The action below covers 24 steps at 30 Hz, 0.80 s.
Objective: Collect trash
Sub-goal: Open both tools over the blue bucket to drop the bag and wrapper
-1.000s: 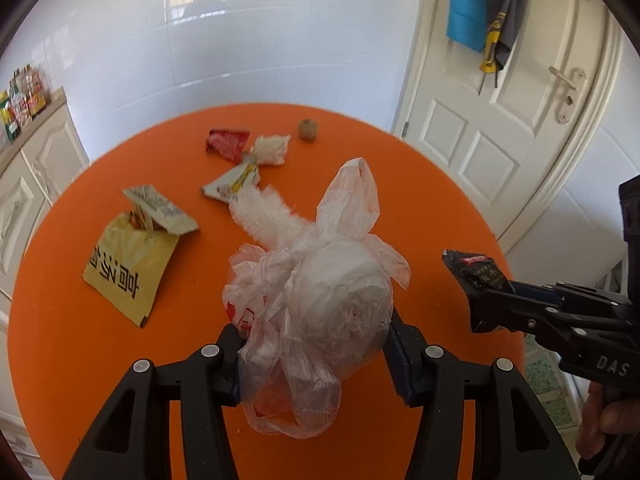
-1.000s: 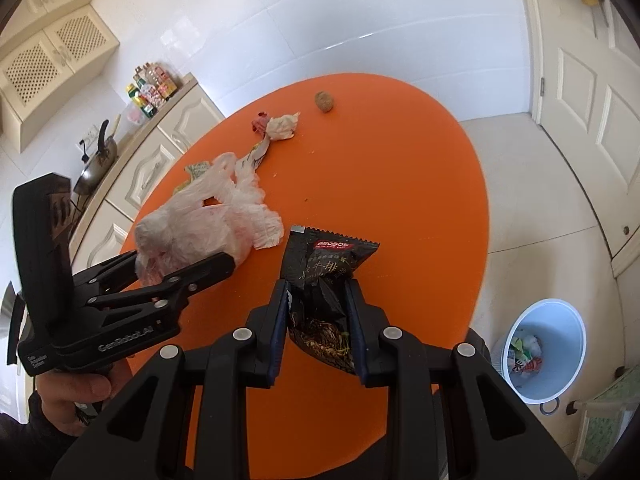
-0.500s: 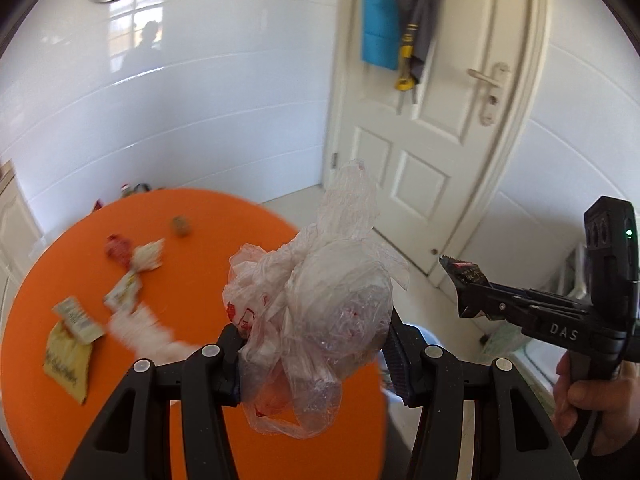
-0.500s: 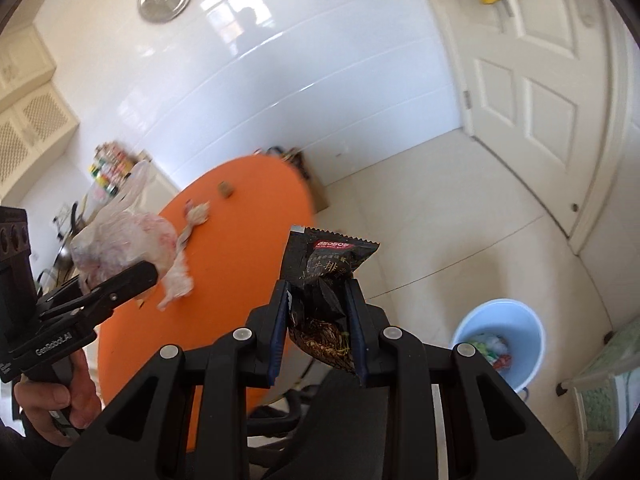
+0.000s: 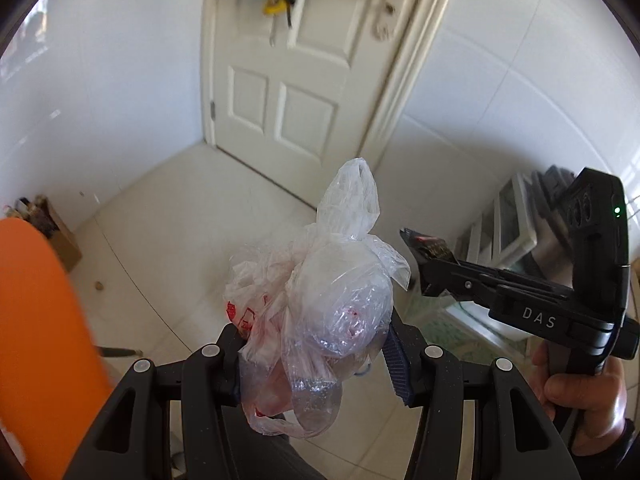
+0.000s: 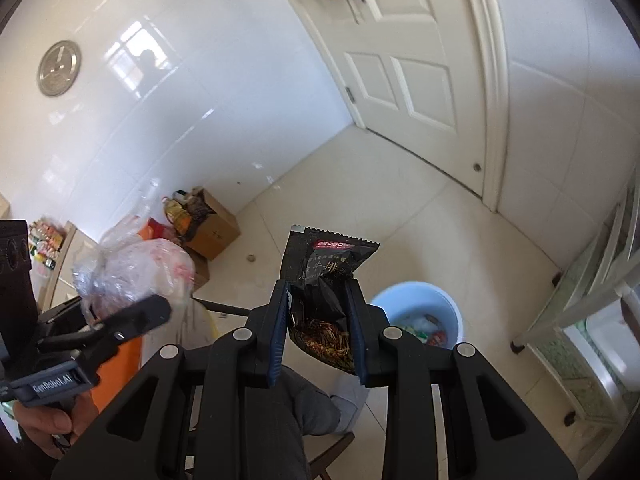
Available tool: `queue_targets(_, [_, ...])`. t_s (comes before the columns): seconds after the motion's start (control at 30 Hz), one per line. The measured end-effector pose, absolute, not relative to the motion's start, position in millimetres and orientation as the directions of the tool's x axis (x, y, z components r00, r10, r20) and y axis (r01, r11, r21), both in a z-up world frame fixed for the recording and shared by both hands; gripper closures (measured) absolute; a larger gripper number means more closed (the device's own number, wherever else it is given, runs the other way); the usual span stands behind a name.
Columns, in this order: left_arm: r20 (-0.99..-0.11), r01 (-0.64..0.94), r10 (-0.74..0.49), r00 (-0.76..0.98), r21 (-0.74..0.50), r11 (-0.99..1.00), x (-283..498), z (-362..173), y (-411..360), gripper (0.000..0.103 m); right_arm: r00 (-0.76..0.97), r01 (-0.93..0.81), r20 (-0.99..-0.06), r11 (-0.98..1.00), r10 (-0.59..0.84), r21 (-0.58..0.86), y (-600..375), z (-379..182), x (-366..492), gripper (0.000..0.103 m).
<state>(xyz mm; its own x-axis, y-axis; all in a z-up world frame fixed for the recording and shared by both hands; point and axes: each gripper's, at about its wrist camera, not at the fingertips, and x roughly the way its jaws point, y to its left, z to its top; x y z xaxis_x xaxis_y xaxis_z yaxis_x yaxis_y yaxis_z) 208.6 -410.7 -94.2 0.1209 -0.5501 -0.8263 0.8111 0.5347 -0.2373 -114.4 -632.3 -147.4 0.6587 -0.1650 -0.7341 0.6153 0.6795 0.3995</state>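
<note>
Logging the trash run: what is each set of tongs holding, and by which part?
Left tongs: crumpled clear plastic bag, gripped around its lower bulk. Right tongs: black snack wrapper, pinched across its lower half.

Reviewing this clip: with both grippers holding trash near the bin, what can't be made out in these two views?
- Left wrist view: the bin is hidden behind the plastic bag in the left gripper.
- Right wrist view: the bin is partly covered by the black snack wrapper in the right gripper; its contents are too small to identify.
- Left wrist view: the orange table is cut off by the edge.

Both grippers off table (image 5: 36, 320), toward bin (image 6: 416, 312)
</note>
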Motion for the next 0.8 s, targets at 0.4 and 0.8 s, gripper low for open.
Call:
queue_targets(0.4, [-0.929, 0.788, -0.364, -0.075, -0.279, 0.549, 283.8, -194.1, -506.7, 0.041, 0.575, 0.712, -0.815, 0.537, -0.076, 0.452, -688.1, -242.0, -104.4, 0.047])
queue_targets(0.8, [-0.94, 0.816, -0.341, 0.009, -0.19, 0.546, 299.0, -186.6, -535.4, 0.015, 0.568, 0.757, -0.812, 0.471, -0.132, 0.453, -697.5, -241.9, -123.9, 0.0])
